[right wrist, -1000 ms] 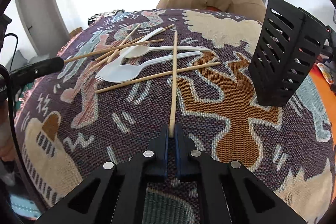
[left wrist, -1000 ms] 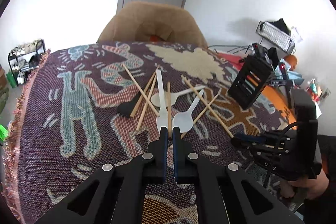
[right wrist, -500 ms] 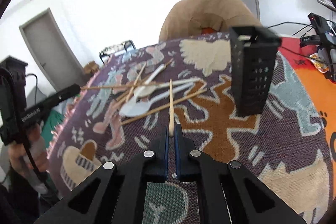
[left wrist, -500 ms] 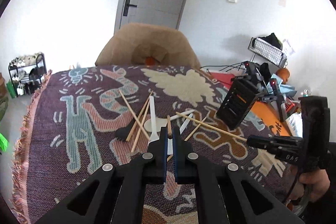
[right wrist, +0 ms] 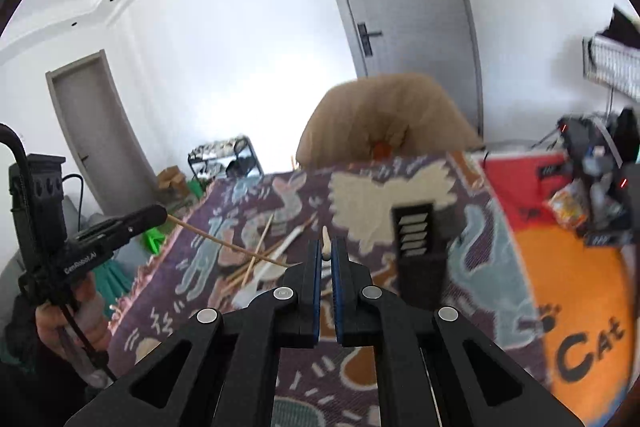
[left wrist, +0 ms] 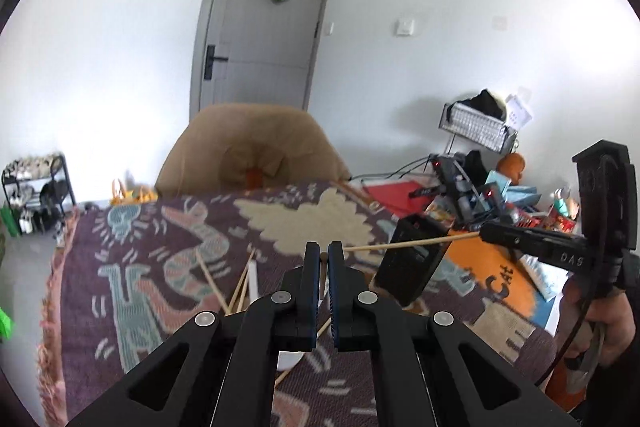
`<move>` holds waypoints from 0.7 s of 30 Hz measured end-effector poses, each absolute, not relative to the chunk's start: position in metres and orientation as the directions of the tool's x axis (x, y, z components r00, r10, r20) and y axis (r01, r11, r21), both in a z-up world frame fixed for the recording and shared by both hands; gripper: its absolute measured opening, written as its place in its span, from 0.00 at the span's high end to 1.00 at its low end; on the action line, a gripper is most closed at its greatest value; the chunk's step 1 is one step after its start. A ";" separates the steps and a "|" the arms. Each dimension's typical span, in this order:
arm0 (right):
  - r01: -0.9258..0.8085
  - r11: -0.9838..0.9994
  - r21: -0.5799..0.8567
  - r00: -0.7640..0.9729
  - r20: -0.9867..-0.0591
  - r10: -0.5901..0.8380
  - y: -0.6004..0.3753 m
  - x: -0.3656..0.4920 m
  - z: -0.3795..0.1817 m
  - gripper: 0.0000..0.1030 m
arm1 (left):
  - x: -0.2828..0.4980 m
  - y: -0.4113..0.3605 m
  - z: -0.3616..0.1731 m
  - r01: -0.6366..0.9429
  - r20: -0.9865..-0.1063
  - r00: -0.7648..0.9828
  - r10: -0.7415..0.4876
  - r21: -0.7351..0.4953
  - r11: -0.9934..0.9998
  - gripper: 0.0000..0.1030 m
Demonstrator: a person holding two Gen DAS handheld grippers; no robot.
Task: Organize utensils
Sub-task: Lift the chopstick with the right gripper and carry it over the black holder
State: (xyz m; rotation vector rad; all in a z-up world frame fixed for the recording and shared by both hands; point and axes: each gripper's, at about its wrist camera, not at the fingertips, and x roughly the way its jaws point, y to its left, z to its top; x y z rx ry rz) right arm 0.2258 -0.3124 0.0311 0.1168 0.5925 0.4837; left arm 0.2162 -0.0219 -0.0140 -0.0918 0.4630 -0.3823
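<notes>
Holding one wooden chopstick each, both raised above the surface [left wrist: 132, 267]: left hand-held gripper [left wrist: 324, 255] clamped on chopstick [right wrist: 224, 245]; right hand-held gripper [right wrist: 326, 251] clamped on second chopstick [left wrist: 408, 242]; black slotted holder [right wrist: 420, 247] upright just ahead; remaining utensils [right wrist: 264, 263] piled on cloth; advised: tilt sticks tip-down, lower inside rim, release singly.

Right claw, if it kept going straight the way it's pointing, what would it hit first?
Probably the patterned blanket, just left of the black utensil holder; depth is unclear. The right claw holds a chopstick.
</notes>
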 end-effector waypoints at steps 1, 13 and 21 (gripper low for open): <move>-0.400 0.888 0.225 0.736 -0.498 0.458 -0.318 0.224 0.042 0.94 | 0.217 -0.025 -0.009 0.347 -0.408 0.826 -0.388 -0.173 0.922 0.96; -0.356 0.934 0.024 0.783 -0.539 0.312 -0.377 0.216 0.120 0.94 | 0.220 -0.073 0.040 0.462 -0.307 0.819 -0.485 -0.149 0.874 0.96; -0.362 0.932 0.016 0.770 -0.558 0.309 -0.389 0.216 0.124 0.94 | 0.228 -0.106 0.055 0.513 -0.299 0.796 -0.527 -0.132 0.848 0.96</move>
